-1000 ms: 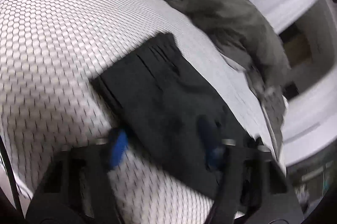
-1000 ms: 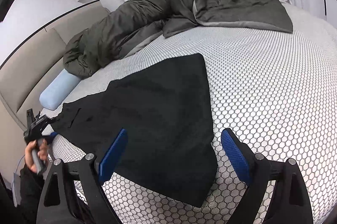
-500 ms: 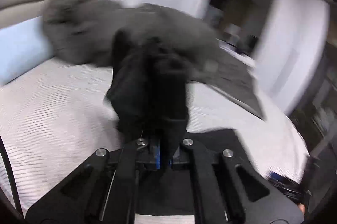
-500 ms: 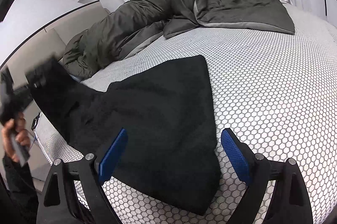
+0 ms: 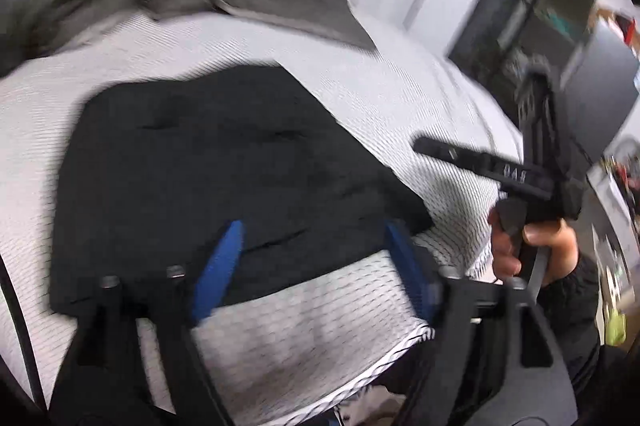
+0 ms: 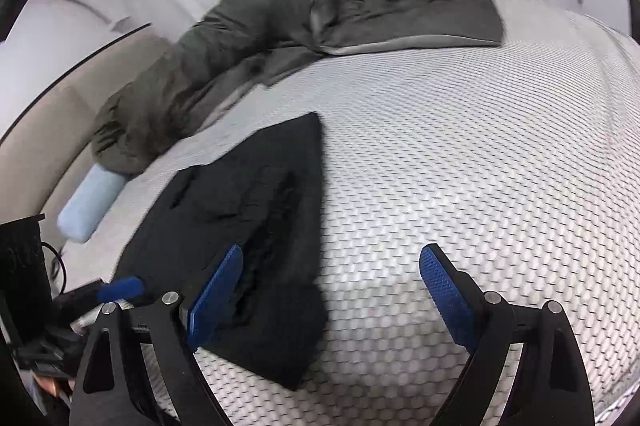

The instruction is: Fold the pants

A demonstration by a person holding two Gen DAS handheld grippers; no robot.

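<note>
Black pants (image 5: 224, 165) lie folded over on the white honeycomb bed cover (image 6: 460, 145), a doubled, rumpled layer showing in the right wrist view (image 6: 248, 209). My left gripper (image 5: 312, 230) hovers over the pants' near edge; its jaws are opening, blue pads apart, with nothing pinched. One of its blue fingers (image 6: 120, 288) shows at the pants' left corner. My right gripper (image 6: 332, 254) stands open above the pants' near right corner and bare cover, holding nothing.
A grey-green duvet (image 6: 240, 45) is bunched along the far side of the bed. A light blue pillow (image 6: 90, 209) lies by the beige headboard (image 6: 40, 129). A hand (image 5: 532, 250) grips the right tool at the bed's edge. Dark furniture (image 5: 560, 5) stands beyond.
The left gripper shut on the pants' end, swung it up and across onto the rest of the pants, then let go. The pants now lie doubled and shorter. The right gripper shifted slightly.
</note>
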